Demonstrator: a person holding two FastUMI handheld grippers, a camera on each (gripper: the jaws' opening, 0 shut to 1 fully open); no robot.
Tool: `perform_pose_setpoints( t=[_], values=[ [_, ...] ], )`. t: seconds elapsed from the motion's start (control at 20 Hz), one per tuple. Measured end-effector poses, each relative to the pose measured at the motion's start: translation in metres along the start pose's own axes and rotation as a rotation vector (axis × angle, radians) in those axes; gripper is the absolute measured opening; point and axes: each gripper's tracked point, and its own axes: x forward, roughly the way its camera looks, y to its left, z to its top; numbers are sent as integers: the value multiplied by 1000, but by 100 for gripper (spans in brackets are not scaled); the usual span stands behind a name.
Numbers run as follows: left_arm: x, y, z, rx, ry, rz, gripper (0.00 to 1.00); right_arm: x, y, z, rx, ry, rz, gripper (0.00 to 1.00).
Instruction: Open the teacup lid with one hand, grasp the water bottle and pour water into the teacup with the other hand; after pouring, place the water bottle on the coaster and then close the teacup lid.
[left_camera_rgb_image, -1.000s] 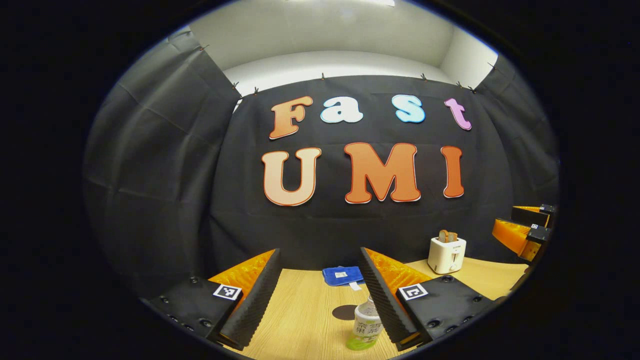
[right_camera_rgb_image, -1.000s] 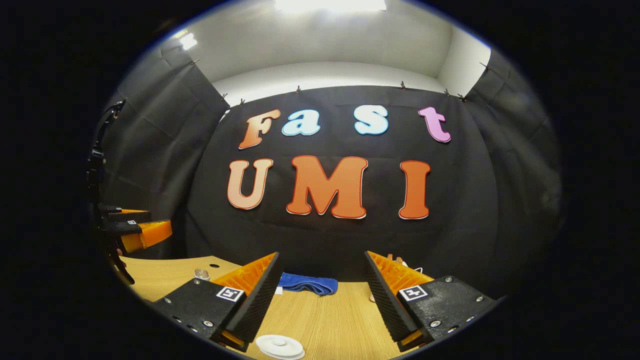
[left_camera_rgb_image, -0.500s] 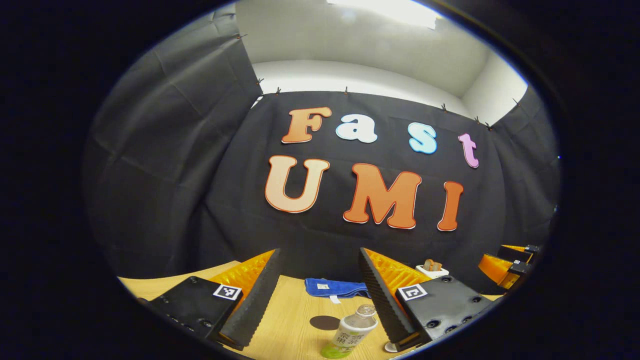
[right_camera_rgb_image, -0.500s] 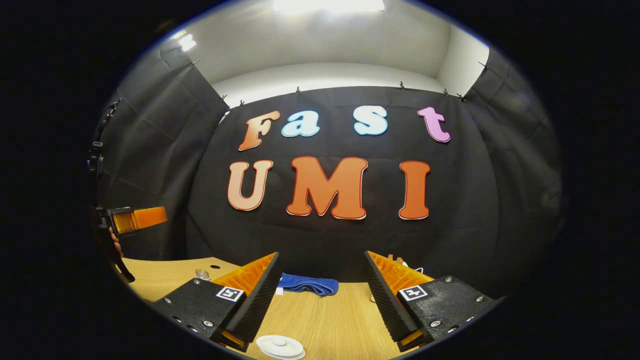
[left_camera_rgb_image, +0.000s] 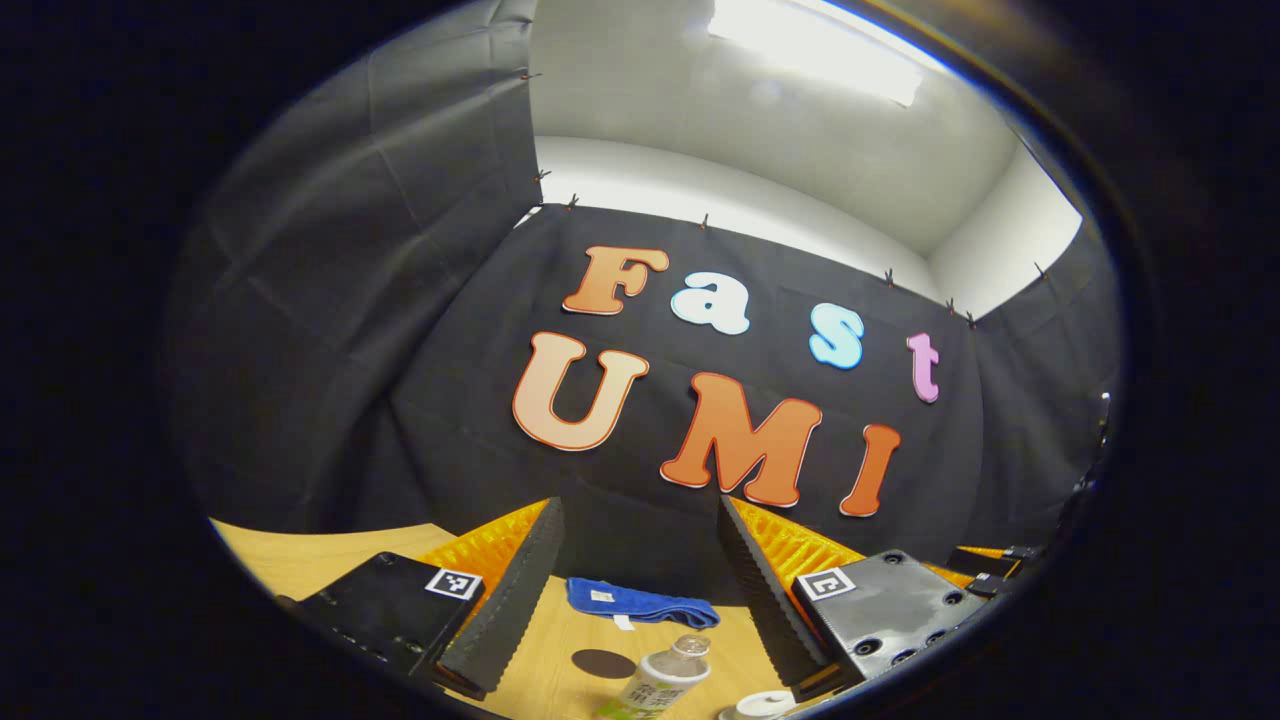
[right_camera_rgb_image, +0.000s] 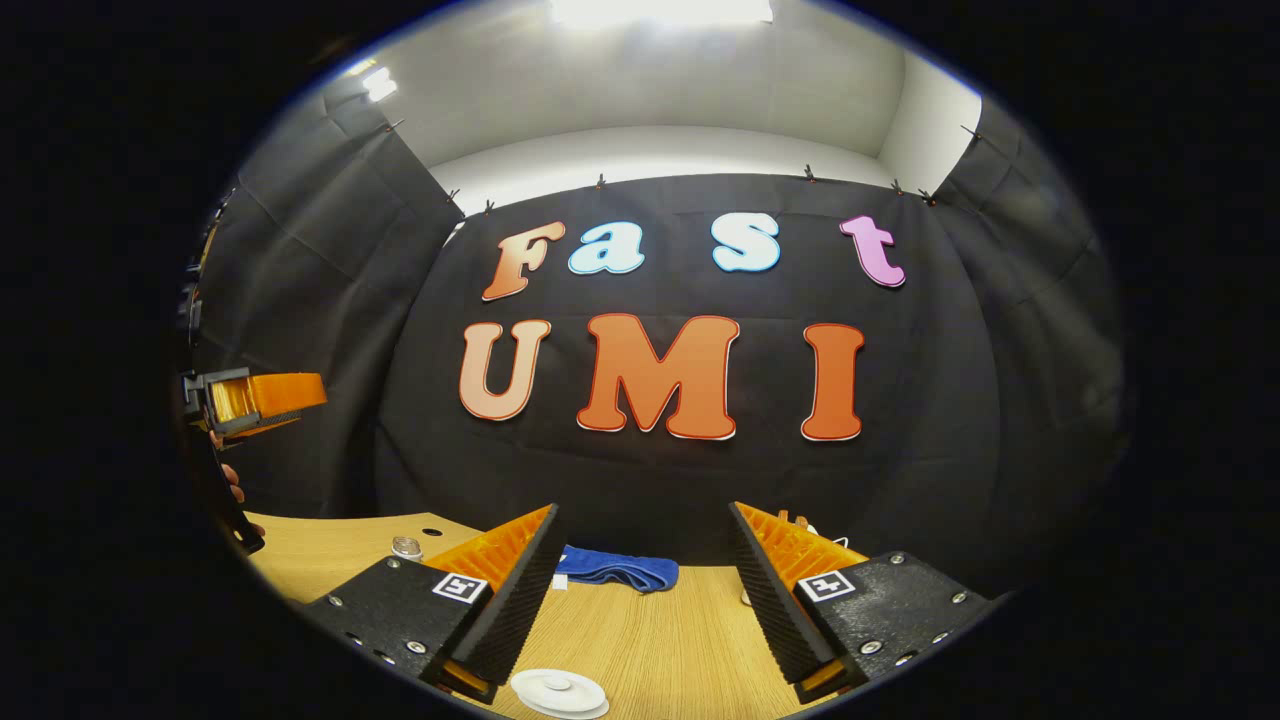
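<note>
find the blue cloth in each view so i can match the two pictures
Left gripper view: the blue cloth lies on the wooden table at bottom centre, between the open jaws, against the black wall.
Right gripper view: the blue cloth lies at bottom centre, just right of the left-hand jaw, against the same wall.
Shared landmark: the wooden table.

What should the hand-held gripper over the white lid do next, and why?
Probably lower the right hand-held gripper onto the teacup lid. Its jaws stand open and empty, and the lid sits low between them on the table, not yet lifted.
</note>
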Motion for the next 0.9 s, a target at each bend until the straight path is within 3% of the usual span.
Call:
perform_pose_setpoints(
  t=[0.25,0.4,0.65,0.9],
  values=[
    [2,2,-8,141,4,23,98,1,0,-2,-7,1,-1,96],
    [1,-16,-26,138,50,-16,99,2,0,-6,-5,7,0,96],
    [2,-18,-28,191,33,-9,99,-1,3,-24,-17,46,10,96],
    [-7,-18,-47,183,83,-22,99,-8,23,-69,14,151,89,97]
  ],
)
